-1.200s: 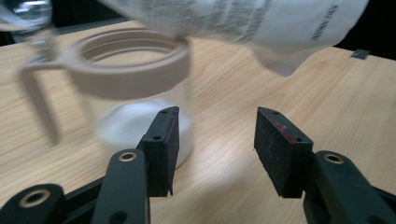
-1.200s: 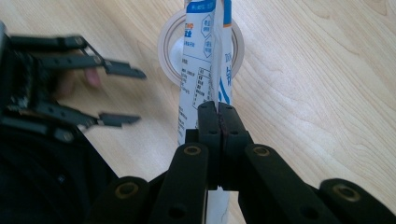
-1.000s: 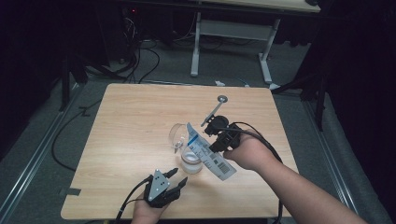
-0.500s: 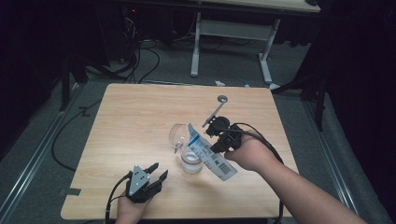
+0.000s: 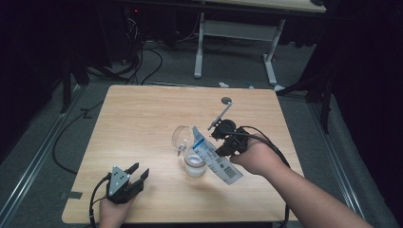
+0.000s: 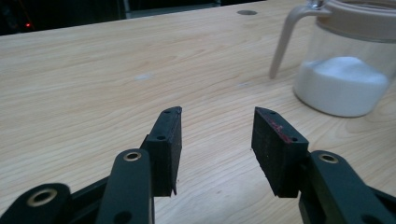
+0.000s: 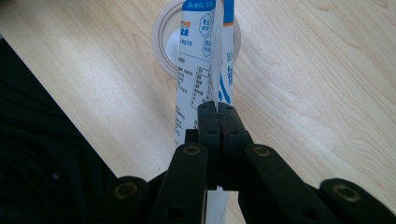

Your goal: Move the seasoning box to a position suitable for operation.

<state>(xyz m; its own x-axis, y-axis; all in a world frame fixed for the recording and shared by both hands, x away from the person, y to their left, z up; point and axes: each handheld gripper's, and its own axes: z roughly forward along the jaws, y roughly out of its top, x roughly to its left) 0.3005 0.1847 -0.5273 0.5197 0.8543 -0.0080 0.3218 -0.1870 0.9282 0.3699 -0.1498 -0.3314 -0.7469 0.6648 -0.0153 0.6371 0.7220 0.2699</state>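
The right gripper (image 7: 218,112) is clamped on a white-and-blue printed packet (image 7: 205,60), tilted over a clear lidded jar (image 5: 192,159) of white powder at mid-surface (image 5: 142,118). The left gripper (image 6: 217,135), parted and empty, has been drawn leftward along the near edge since the earlier frame.

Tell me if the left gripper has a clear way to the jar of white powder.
Probably yes: bare table lies between the open left gripper and the jar; the bag hangs above it.
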